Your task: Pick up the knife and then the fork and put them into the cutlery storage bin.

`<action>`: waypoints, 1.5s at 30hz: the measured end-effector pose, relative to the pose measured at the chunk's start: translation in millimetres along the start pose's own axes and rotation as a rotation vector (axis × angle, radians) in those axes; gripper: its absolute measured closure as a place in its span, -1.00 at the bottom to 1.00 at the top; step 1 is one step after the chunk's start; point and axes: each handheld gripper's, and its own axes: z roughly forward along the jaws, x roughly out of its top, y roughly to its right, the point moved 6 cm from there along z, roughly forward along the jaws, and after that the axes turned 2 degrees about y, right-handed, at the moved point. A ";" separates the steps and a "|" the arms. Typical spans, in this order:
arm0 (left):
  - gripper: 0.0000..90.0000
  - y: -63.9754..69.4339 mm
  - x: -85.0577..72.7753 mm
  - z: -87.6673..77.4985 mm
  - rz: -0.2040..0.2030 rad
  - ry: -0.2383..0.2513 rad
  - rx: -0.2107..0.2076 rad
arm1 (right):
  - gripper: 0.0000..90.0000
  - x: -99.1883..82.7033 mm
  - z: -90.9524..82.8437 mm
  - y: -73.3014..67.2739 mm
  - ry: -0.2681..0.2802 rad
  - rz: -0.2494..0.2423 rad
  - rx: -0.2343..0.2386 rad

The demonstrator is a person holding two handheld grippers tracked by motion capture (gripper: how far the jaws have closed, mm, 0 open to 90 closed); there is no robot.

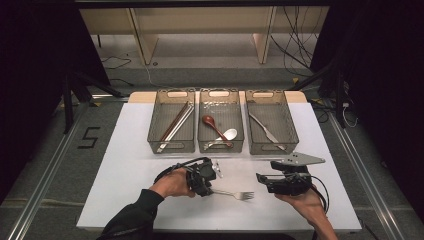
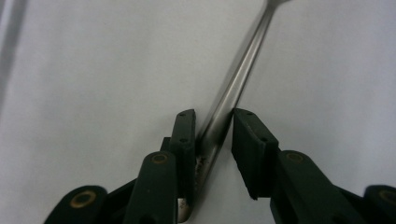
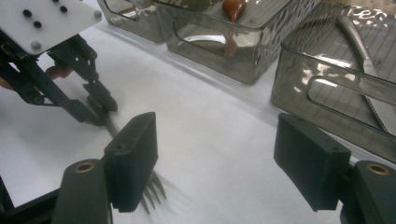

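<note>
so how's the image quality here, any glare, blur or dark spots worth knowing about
High view: the white table is evenly lit, the surroundings fall to near black. Left gripper view: the fork handle carries a bright streak of glare and softens toward the top edge, while the left tool looks sharp. Right gripper view: the smoky bins throw reflections, and the knife shines.

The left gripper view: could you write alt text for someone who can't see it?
A metal fork handle runs diagonally across a white table, lying between the two black pads of the left claw, one pad against it. The fork's tines are out of frame.
</note>
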 end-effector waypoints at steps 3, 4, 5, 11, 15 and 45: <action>0.61 3.9 -1.1 -0.6 0.019 -0.020 -0.012 | -0.31 -0.2 -0.1 0.3 -0.002 0.001 -0.002; 0.62 4.8 -1.4 -0.7 0.025 -0.025 -0.011 | -0.31 -0.2 -0.1 0.3 -0.002 0.001 -0.003; 0.62 5.0 -1.3 -0.4 0.026 -0.025 -0.010 | -0.31 0.0 -0.3 0.3 -0.001 0.001 -0.002; 0.60 5.5 -1.5 0.0 0.040 -0.025 -0.009 | -0.30 0.5 -0.1 0.8 0.003 0.001 -0.005; 0.66 6.6 -1.5 -0.2 0.073 -0.023 -0.008 | -0.30 0.9 0.2 0.5 0.003 0.003 -0.002; 0.78 6.5 -1.5 -1.1 0.005 -0.013 -0.016 | -0.28 1.9 -0.8 -2.5 0.012 -0.004 -0.001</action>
